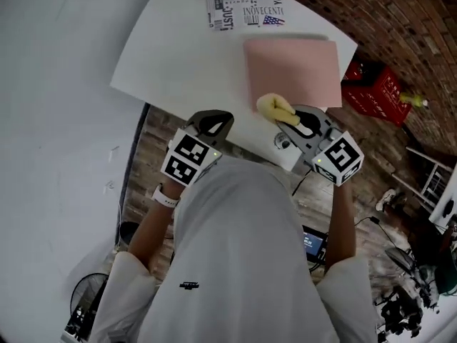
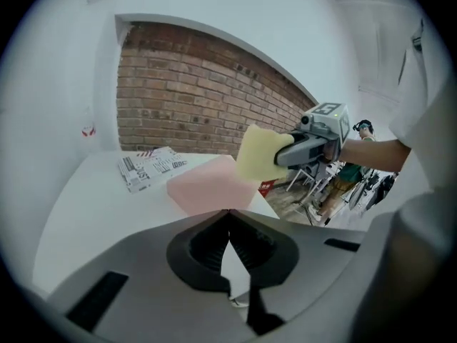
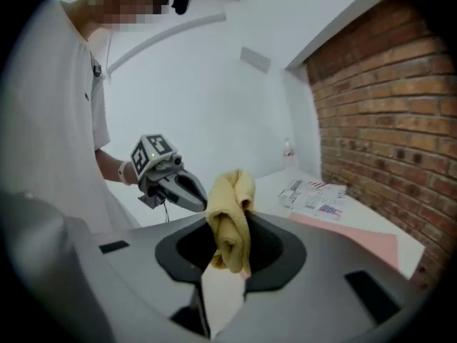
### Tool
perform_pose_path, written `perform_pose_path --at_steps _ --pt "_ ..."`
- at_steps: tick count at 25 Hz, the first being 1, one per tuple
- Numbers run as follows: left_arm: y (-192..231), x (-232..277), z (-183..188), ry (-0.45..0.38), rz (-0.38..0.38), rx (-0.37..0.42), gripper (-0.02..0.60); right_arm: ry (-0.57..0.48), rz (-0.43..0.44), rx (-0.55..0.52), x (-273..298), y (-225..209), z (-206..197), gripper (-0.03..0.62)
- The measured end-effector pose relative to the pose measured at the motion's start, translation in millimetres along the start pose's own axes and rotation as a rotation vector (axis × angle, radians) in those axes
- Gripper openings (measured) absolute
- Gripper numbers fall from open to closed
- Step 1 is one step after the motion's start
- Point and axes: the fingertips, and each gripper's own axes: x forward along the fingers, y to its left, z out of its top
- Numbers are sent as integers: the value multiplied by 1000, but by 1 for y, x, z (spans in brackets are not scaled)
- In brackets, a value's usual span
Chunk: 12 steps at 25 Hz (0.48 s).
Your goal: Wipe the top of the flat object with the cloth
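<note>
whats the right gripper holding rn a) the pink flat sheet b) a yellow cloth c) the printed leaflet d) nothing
B: the right gripper has its jaws clamped on a bunched yellow cloth, while the pink sheet lies flat on the table, apart from it.

The left tongs [image 2: 228,211] are closed, empty — beyond, the right tongs [image 2: 282,156] grip a yellow cloth [image 2: 255,156] near the pink flat object [image 2: 203,188].
</note>
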Motion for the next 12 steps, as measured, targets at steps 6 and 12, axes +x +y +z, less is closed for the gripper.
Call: perform_pose_path --at_steps 6,12 --pt "16 -21 59 -170 74 13 18 -200 -378 23 -89 -17 36 98" --pt "22 -41 116 -341 81 14 18 -338 -688 77 -168 -4 52 98"
